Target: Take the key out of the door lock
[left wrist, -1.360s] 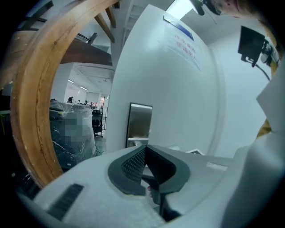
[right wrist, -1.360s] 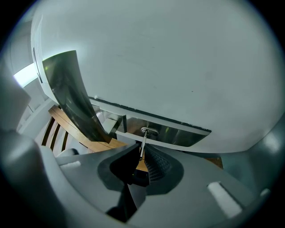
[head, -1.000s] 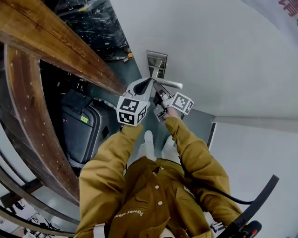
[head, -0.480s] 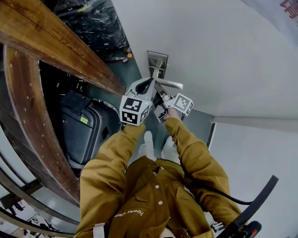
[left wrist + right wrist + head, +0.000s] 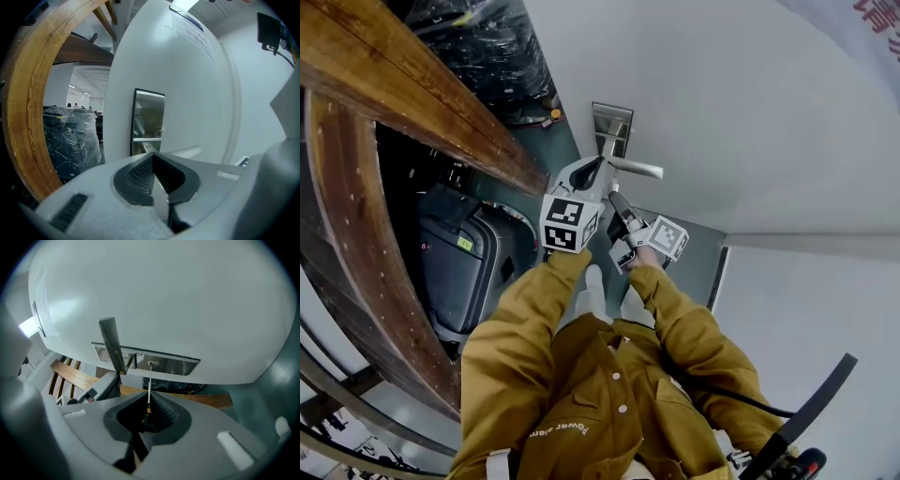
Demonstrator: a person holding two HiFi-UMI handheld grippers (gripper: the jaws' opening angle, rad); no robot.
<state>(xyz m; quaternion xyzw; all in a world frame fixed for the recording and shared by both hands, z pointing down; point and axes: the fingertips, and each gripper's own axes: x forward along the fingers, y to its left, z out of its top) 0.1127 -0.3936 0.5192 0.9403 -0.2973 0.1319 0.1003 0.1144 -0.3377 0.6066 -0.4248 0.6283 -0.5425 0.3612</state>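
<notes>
My right hand-held gripper point(image 5: 147, 405) is closing its jaws on the key point(image 5: 149, 380), not yet withdrawn from the door lock point(image 5: 174, 363).

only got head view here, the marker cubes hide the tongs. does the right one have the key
Observer: Yes. The right gripper is closing its tongs, with the key edge-on between the pads.
Operator: is it out of the lock yet
Observer: It doesn't look so. Its far end reaches the lock cylinder in the metal plate.
Operator: left one holding anything
Observer: No. The left gripper has its tongs together and empty, with the door handle just beyond them.
</notes>
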